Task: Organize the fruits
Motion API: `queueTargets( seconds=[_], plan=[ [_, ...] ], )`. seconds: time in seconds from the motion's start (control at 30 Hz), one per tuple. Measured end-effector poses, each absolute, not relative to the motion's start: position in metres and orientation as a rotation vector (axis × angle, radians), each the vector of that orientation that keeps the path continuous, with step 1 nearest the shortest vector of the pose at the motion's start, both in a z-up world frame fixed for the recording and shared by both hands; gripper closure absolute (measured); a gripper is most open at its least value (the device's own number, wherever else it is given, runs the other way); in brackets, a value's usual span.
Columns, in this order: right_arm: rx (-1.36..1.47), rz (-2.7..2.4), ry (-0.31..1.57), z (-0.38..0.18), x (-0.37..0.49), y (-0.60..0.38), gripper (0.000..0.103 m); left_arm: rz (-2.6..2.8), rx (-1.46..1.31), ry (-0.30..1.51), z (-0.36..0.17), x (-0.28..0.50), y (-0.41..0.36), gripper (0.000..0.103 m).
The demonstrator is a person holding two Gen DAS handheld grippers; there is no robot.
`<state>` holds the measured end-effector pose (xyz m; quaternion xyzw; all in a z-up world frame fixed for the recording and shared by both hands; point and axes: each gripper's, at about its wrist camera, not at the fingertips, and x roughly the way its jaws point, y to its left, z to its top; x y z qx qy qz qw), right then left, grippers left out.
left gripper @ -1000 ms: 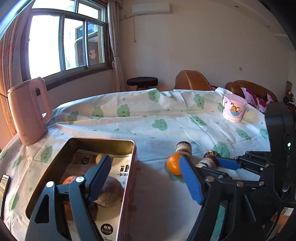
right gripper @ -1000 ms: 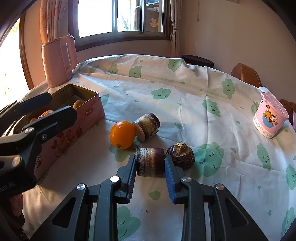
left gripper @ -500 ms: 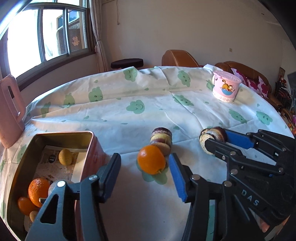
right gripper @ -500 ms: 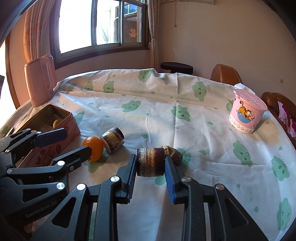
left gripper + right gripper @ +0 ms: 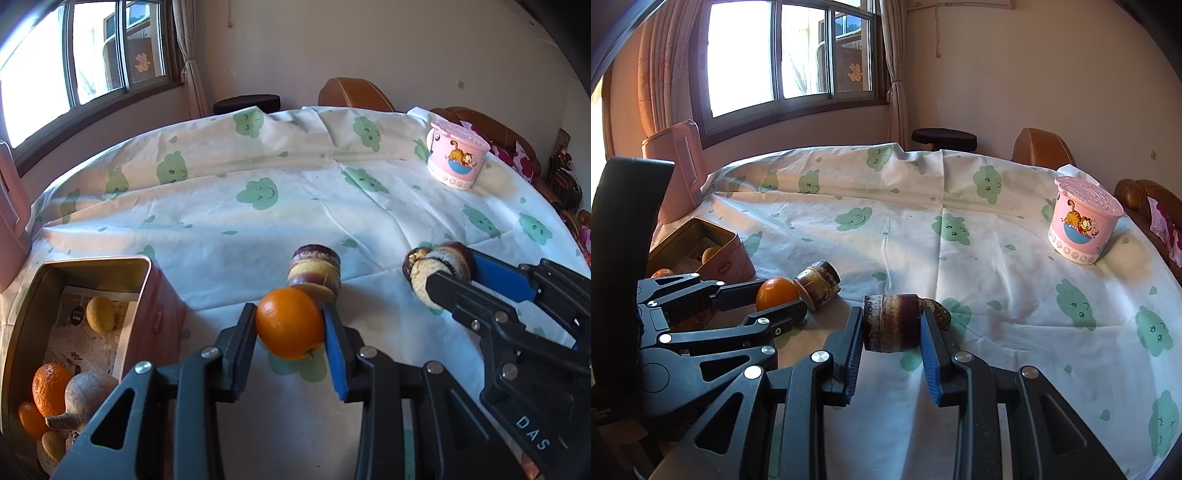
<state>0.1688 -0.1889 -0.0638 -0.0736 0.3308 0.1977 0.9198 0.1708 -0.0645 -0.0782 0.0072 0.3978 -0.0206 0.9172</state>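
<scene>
My left gripper has its jaws closing on an orange, both pads against its sides, low over the tablecloth. A purple-brown sugarcane piece lies just behind the orange, touching it. An open pink tin at the left holds an orange, a small yellow fruit and a brown one. My right gripper is shut on another sugarcane piece, held a little above the cloth. A dark round fruit lies right behind it.
A pink cartoon cup stands at the far right of the round table. A pink kettle stands beyond the tin by the window. Brown chairs and a dark stool ring the far edge.
My left gripper swung from over the tin to the orange and closed around it. My right gripper raised the sugarcane piece slightly off the cloth.
</scene>
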Motion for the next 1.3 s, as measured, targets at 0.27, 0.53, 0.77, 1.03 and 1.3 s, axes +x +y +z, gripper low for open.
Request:
queueTargets(
  seconds=[0.27, 0.53, 0.77, 1.03, 1.3],
  plan=[
    [-0.158, 0.420, 0.639, -0.060, 0.162, -0.189, 0.072, -0.061, -0.010, 0.731, -0.066, 0.158, -0.061, 0.066],
    [-0.148, 0.429, 0.606, -0.057, 0.156, -0.190, 0.072, -0.060, -0.010, 0.668, -0.059, 0.149, -0.060, 0.066],
    [-0.140, 0.438, 0.576, -0.053, 0.151, -0.192, 0.072, -0.053, -0.011, 0.646, -0.057, 0.146, -0.060, 0.066],
    [-0.136, 0.441, 0.540, -0.049, 0.147, -0.194, 0.072, -0.042, 0.001, 0.617, -0.054, 0.141, -0.061, 0.066],
    [-0.133, 0.444, 0.513, -0.047, 0.143, -0.195, 0.072, -0.034, 0.014, 0.586, -0.051, 0.136, -0.063, 0.066]
  ],
)
